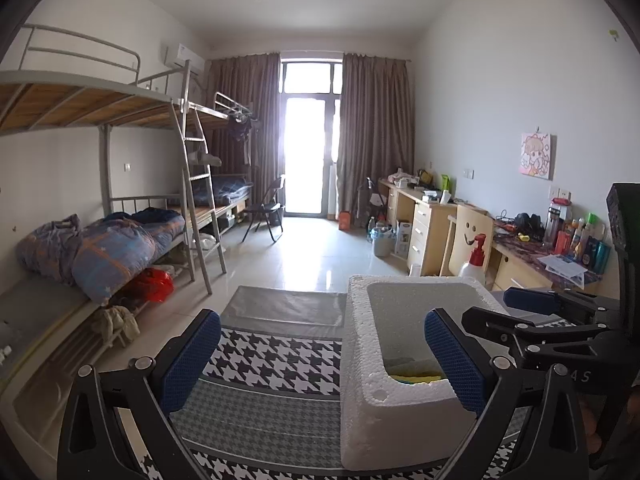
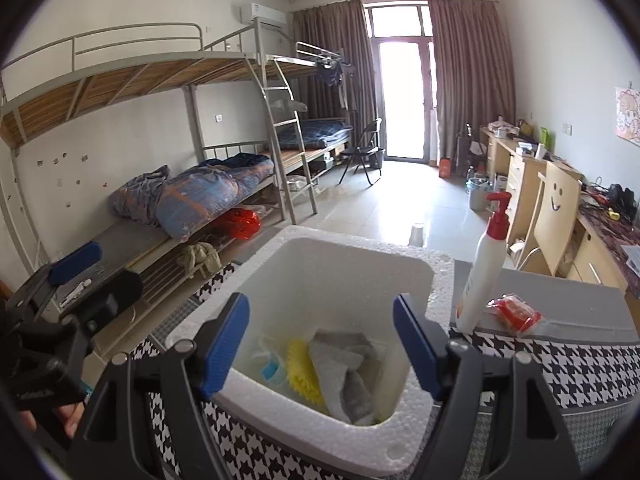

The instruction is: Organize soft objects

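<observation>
A white foam box (image 2: 340,268) stands on a houndstooth-patterned table (image 2: 580,364). Inside it lie a grey cloth (image 2: 340,372), a yellow scrubber (image 2: 302,372) and a small blue-and-white item (image 2: 272,370). My right gripper (image 2: 320,344) hangs open over the box's near side, with nothing between its blue pads. In the left wrist view my left gripper (image 1: 320,360) is open too. It straddles the left wall of the box (image 1: 400,420) without pressing it, and a bit of the yellow scrubber (image 1: 416,372) shows inside. The right gripper's blue pad (image 1: 528,300) shows beyond the box.
A white pump bottle with a red top (image 2: 486,264) and a red packet (image 2: 516,314) sit on the table right of the box. Bunk beds with bedding (image 2: 200,192) line the left wall. Cluttered desks (image 2: 520,168) and a wooden chair (image 2: 558,212) line the right wall.
</observation>
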Available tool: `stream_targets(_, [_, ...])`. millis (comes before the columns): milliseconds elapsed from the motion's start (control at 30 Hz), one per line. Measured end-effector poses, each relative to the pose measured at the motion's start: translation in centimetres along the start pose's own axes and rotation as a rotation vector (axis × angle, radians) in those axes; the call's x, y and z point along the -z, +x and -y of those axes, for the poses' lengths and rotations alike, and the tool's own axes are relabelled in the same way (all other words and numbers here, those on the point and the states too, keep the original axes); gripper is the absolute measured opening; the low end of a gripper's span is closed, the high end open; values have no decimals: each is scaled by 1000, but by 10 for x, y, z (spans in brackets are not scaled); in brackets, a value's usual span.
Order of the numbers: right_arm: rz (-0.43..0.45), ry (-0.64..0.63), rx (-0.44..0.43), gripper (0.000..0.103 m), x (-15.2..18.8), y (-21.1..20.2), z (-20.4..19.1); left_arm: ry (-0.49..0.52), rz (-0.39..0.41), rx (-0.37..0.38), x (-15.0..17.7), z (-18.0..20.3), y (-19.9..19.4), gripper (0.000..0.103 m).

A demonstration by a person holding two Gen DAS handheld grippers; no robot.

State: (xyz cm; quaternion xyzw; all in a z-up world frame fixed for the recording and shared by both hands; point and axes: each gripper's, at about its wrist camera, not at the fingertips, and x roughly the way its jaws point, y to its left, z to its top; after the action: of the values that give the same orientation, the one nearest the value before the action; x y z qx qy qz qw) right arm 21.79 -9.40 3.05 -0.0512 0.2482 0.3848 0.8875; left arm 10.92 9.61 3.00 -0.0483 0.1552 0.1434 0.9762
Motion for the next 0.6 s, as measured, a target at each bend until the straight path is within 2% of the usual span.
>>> stream_targets(300, [44,-25,15,78,2,-23,-1,6,6,24,3,7,-10,102])
stream_targets(433, [72,-44,44,90,5,-33,0,17,7,48,5,14,-18,102])
stream_targets(600, [102,-30,75,100,10,-48,7,15,13,63,5,22,-30,102])
